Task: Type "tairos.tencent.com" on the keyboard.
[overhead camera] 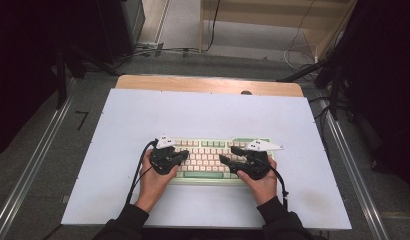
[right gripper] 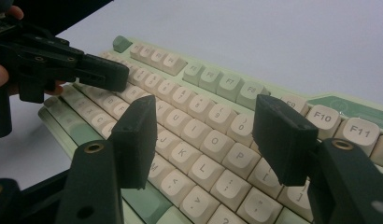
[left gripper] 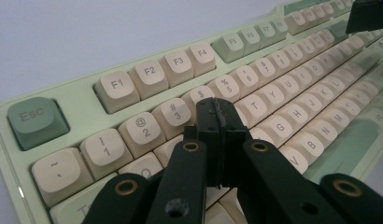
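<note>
Left claw [left gripper: 216,122] is pinched fully closed with nothing in it, tips right over the keyboard [left gripper: 292,88] near the 4 key. Right claw [right gripper: 213,140] is spread wide open, keys J-K-L-O sitting between its jaws.

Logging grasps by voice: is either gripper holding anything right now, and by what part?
Nothing is held. The left gripper is shut, empty, over the keyboard; the right gripper is open above the keys.
</note>
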The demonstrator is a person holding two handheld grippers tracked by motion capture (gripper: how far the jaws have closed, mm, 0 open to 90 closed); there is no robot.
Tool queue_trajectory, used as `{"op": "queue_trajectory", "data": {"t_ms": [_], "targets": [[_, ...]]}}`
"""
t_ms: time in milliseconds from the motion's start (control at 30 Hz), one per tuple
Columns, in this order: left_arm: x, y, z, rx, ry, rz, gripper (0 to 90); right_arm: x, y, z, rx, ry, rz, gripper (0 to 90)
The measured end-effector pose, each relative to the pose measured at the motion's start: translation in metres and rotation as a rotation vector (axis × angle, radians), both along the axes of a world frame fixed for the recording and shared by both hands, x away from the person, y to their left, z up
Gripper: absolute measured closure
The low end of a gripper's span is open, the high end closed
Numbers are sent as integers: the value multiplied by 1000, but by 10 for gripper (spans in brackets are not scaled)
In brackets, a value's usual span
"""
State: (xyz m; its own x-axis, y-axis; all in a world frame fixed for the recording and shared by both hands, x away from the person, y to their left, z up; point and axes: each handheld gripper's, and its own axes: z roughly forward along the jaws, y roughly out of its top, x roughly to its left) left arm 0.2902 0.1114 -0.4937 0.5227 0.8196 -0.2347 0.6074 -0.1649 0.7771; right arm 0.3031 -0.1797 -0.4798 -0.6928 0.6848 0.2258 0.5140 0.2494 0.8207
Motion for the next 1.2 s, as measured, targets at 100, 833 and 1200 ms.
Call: {"op": "queue_trajectory", "data": {"t_ms": [100, 833, 1200], "targets": [[-3, 3, 6, -81, -39, 0, 823, 0, -1, 1, 5, -1, -1, 386], [-24, 28, 16, -152, -199, 111, 253, -2, -1, 3, 8, -12, 19, 512], [-29, 37, 12, -177, -201, 139, 255, -9, 11, 6, -17, -23, 124, 876]]}}
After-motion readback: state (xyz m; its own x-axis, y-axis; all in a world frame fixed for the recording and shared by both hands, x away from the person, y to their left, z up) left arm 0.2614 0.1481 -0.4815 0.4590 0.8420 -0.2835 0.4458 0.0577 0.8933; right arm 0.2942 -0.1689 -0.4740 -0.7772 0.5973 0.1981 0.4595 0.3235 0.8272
